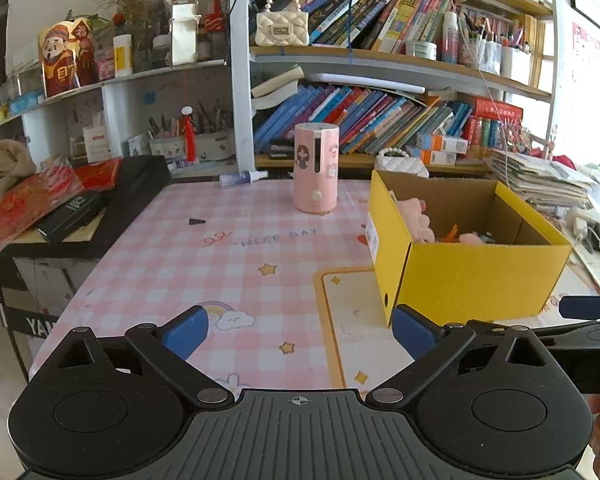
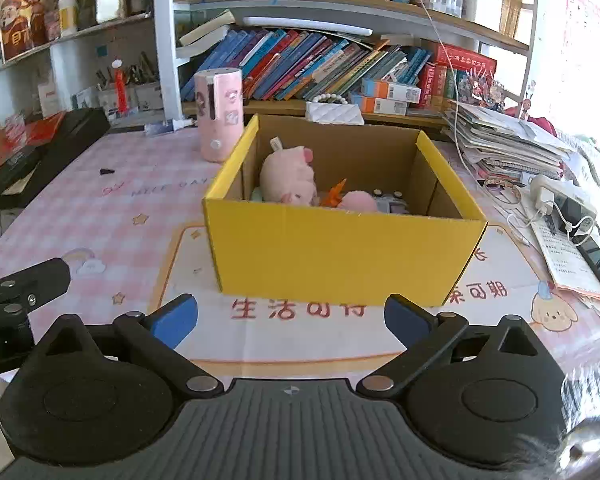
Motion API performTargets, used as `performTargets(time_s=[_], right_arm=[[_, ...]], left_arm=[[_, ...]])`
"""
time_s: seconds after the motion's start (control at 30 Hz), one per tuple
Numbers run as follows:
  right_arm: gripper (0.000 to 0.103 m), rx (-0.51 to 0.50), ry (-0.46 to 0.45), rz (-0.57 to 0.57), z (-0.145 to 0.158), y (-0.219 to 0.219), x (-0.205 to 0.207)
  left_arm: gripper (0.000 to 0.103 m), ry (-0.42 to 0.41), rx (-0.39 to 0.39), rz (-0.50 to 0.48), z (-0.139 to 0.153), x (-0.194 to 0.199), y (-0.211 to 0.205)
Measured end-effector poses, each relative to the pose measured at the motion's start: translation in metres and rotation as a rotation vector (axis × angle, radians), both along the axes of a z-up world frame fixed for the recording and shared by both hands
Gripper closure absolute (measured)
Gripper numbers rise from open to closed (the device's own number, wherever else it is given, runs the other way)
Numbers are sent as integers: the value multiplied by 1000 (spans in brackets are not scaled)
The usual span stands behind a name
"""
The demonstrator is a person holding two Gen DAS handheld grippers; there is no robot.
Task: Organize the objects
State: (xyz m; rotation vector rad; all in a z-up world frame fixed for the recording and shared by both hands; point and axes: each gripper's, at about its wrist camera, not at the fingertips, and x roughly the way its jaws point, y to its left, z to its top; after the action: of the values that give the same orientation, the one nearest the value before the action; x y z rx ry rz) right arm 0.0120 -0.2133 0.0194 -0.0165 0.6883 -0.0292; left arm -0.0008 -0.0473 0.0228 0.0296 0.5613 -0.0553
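A yellow cardboard box [image 2: 340, 252] stands on the pink checked table [image 2: 100, 208]; it also shows in the left wrist view [image 1: 472, 276] at the right. Inside lie a pink plush pig [image 2: 288, 176], an orange toy [image 2: 334, 196] and other small items. My right gripper [image 2: 290, 320] is open and empty, just in front of the box. My left gripper [image 1: 300, 332] is open and empty over the table, left of the box. A small black cone [image 1: 196, 221] lies on the table.
A pink cylindrical humidifier [image 1: 315, 168] stands at the table's back. A spray bottle [image 1: 242, 178] lies behind it. Black boxes and red packets [image 1: 60, 200] sit at the left. Papers, a power strip [image 2: 556, 196] and a phone lie right. Bookshelves stand behind.
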Motion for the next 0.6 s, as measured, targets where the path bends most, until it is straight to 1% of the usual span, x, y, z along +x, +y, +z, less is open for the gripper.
performTargets(time_s=[0.3, 0.43, 0.6], right_arm=[[1, 5, 36, -2, -6, 14, -17], [1, -5, 29, 1, -5, 18, -25], [0, -12, 30, 2, -5, 22, -31]], left_arm=[[3, 1, -3, 12, -1, -13, 10], [3, 3, -11, 11, -1, -16, 11], [2, 6, -1, 9, -2, -20, 11]])
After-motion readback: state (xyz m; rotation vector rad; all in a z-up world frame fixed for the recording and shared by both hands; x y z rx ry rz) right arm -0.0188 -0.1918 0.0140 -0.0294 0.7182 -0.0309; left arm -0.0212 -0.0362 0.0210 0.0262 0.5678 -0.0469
